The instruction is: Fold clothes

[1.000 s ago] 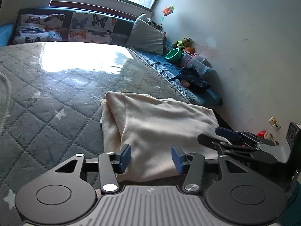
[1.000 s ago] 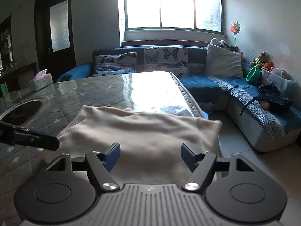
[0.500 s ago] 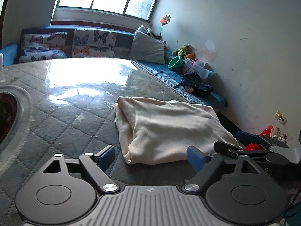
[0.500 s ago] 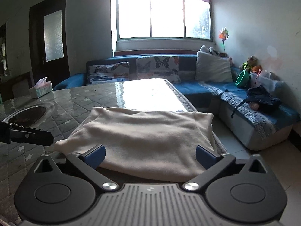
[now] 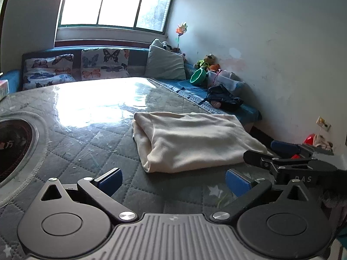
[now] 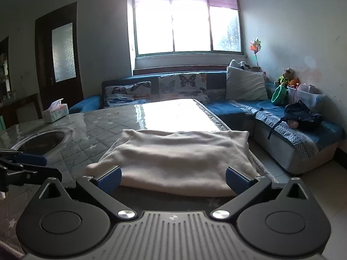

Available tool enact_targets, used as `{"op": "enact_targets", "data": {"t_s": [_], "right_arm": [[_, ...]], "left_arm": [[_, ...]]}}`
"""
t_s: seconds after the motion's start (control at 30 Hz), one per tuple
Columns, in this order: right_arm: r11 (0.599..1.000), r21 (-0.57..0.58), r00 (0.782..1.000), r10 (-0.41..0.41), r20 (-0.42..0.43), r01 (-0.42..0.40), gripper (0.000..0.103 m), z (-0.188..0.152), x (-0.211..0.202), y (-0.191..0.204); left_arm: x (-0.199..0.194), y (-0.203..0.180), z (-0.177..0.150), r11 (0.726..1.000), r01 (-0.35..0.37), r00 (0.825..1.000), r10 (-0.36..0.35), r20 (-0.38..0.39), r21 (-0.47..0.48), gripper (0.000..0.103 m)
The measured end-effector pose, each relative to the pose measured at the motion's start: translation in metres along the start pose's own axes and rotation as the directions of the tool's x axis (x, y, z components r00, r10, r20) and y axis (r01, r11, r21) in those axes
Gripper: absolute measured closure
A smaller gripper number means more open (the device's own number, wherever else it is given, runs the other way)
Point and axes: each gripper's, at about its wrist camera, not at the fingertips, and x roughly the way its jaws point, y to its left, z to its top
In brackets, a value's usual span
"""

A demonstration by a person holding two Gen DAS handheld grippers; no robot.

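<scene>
lying folded cream garment (image 5: pixel 190 143), tissue box (image 6: pixel 55 110) beyond

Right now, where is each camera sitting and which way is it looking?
Left wrist: sits on the left gripper, facing across the table toward the wall; its own open fingers and the right gripper show.
Right wrist: sits on the right gripper, facing the window; its open fingers and the left gripper show.
Both see the folded cream cloth and sofa.

Quilted table cover (image 5: pixel 71 143) under a glossy clear sheet. Round inset burner (image 6: pixel 41 139) at table left. Tissue box (image 6: pixel 55 112) on far corner. Blue sofa (image 6: pixel 238 108) carries butterfly cushions (image 6: pixel 182 84), green bowl (image 6: pixel 278 94), teddy bear (image 5: pixel 205 61).
</scene>
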Motion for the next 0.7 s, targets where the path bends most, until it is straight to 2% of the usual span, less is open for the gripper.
{"op": "enact_targets", "data": {"t_s": [0.13, 0.7], "right_arm": [[1.000, -0.002, 1.000, -0.023, -0.006, 0.023, 0.000, -0.006, -0.005, 0.004], [0.999, -0.014, 0.997, -0.047, -0.054, 0.047, 0.000, -0.017, -0.013, 0.013]], "left_arm": [[-0.004, -0.006, -0.008, 0.999, -0.027, 1.000, 0.027, 0.001, 0.038, 0.000], [-0.008, -0.012, -0.025, 0.999, -0.052, 0.998, 0.052, -0.024, 0.012, 0.000]]}}
